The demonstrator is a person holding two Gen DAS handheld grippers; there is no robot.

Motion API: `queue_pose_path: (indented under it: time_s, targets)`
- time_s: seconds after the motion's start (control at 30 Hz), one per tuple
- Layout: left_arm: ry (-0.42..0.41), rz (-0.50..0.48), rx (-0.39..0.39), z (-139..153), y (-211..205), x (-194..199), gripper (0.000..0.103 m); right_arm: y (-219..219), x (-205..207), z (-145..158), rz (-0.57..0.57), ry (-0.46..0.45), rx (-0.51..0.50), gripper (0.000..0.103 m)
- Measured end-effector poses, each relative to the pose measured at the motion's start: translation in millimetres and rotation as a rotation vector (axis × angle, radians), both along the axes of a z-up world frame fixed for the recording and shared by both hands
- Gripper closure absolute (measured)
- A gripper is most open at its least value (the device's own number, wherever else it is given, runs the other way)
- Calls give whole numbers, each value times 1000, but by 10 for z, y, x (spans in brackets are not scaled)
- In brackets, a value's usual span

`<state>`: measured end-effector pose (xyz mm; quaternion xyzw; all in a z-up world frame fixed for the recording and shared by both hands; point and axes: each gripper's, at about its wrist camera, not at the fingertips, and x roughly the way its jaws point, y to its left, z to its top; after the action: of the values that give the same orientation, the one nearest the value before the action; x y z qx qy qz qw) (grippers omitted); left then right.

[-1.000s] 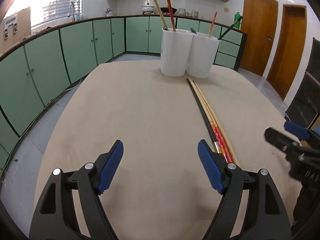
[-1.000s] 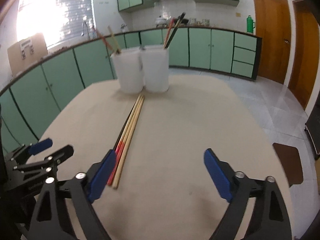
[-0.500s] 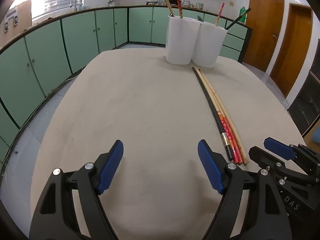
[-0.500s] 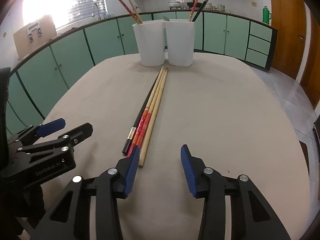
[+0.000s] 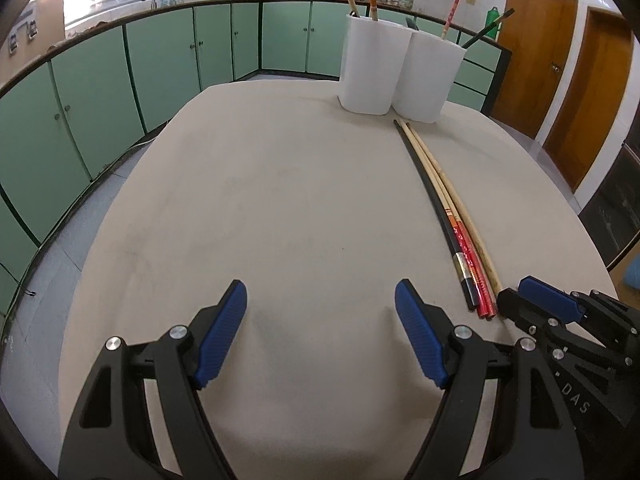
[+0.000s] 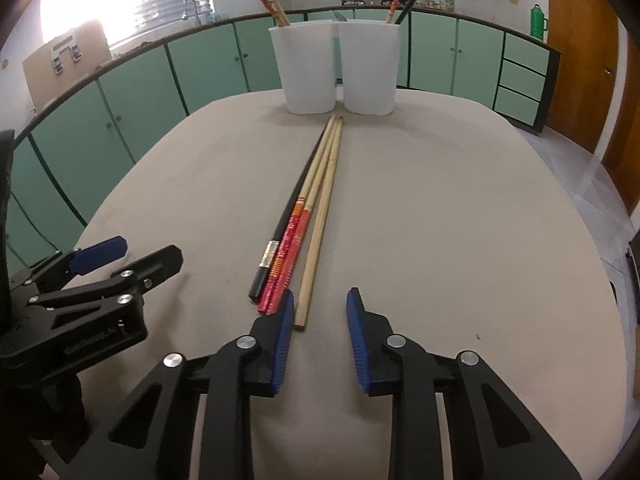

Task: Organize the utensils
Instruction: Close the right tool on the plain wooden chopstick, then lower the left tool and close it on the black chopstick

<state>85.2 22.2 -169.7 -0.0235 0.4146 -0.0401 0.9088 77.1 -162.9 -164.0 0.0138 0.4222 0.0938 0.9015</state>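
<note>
Several chopsticks lie side by side on the beige table: a black one, a red-patterned one and plain wooden ones, pointing at two white holders. They also show in the left wrist view. My right gripper is partly open and empty, its fingers just short of the near end of the plain wooden chopstick. My left gripper is wide open and empty over bare table, left of the chopsticks.
The two holders stand at the far table edge, each holding a few chopsticks. Green cabinets ring the room and wooden doors are at the right. The table edge curves close on the right.
My right gripper has narrowed from wide open to partly open and come up to the near ends of the chopsticks. My left gripper stays wide open and has drifted slightly.
</note>
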Motion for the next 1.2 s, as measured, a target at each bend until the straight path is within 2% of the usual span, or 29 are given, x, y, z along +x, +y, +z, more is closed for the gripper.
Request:
queue_pose_path:
  time_s: [0.17,0.3,0.77,1.2]
  targets:
    - [1,-10,10,-8,-43,4,29,25,-1,-18,16,6,-2,76]
    - [-8,-25,16,1,-73,-4,29,24,20,-20,18,15,6,95]
    - [6,-110,4,-16,-387,-44,30,-394,47,-20,-74,6,22,97]
    - [34,-163,17,-78,-570,-77,30,-422,52,-35,-75,7,38,97]
